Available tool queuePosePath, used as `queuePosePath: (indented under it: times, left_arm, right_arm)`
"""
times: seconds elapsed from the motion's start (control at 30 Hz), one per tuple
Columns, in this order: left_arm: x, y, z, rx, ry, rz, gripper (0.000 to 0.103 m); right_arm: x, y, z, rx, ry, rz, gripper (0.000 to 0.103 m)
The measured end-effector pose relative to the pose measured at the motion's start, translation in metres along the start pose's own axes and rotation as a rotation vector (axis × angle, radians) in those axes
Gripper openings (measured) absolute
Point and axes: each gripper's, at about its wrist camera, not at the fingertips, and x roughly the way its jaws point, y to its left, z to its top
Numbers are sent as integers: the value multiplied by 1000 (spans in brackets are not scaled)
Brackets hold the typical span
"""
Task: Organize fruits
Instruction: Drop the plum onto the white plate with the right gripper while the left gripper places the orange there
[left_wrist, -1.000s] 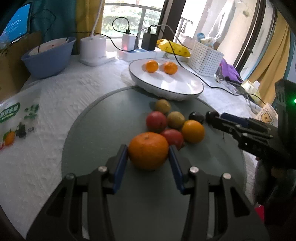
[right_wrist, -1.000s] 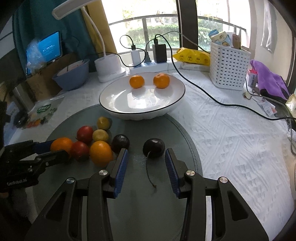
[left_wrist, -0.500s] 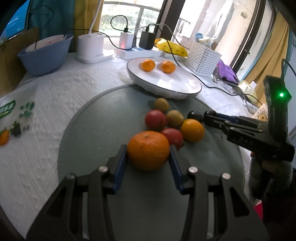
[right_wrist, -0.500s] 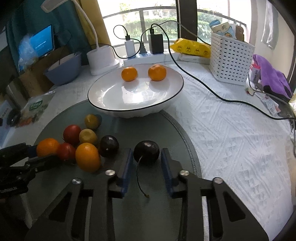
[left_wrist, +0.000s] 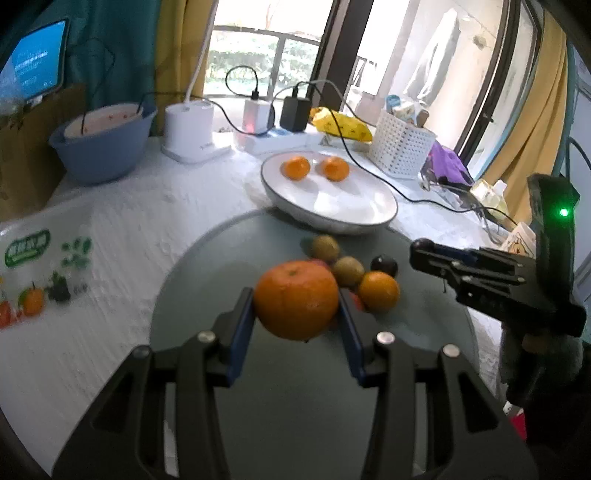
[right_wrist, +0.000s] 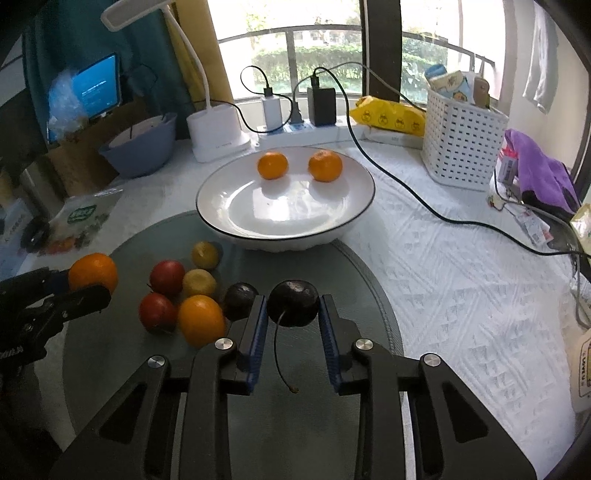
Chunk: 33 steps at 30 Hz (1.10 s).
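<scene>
My left gripper (left_wrist: 296, 301) is shut on a large orange (left_wrist: 296, 300) and holds it above the round grey mat (left_wrist: 288, 398). It also shows in the right wrist view (right_wrist: 93, 272). My right gripper (right_wrist: 293, 306) is shut on a dark cherry (right_wrist: 293, 302) with a long stem, held just above the mat. A white plate (right_wrist: 284, 221) behind the mat holds two small oranges (right_wrist: 272, 165). Loose fruit remains on the mat: an orange (right_wrist: 201, 320), red fruits (right_wrist: 167, 272), yellow-green fruits (right_wrist: 199, 282) and another dark cherry (right_wrist: 240, 301).
A black cable (right_wrist: 406, 192) runs across the white tablecloth right of the plate. A white basket (right_wrist: 461, 147), a blue bowl (right_wrist: 140, 147), a lamp base (right_wrist: 216, 136) and a power strip (right_wrist: 295, 129) stand at the back. A fruit bag (left_wrist: 37, 266) lies at the left.
Both grippers have lifted their fruit off the mat. The right gripper closed on the cherry and rose; the left gripper rose with the orange toward the plate.
</scene>
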Motion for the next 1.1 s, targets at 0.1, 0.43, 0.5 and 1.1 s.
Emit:
queuePosePath:
  times: [0.1, 0.43, 0.5, 1.1]
  left_arm:
    - [-2, 0, 7, 9, -19, 8, 45]
    - [5, -7, 28, 49, -40, 12, 45]
    - [7, -7, 31, 56, -42, 10, 45]
    - [41, -18, 64, 87, -23, 3, 45]
  right_arm:
    - [-2, 2, 3, -10, -7, 4, 30]
    - [-7, 0, 15, -20, -38, 18, 30]
    - [-7, -1, 18, -24, -43, 20, 30]
    - [15, -13, 44, -26, -71, 70, 30]
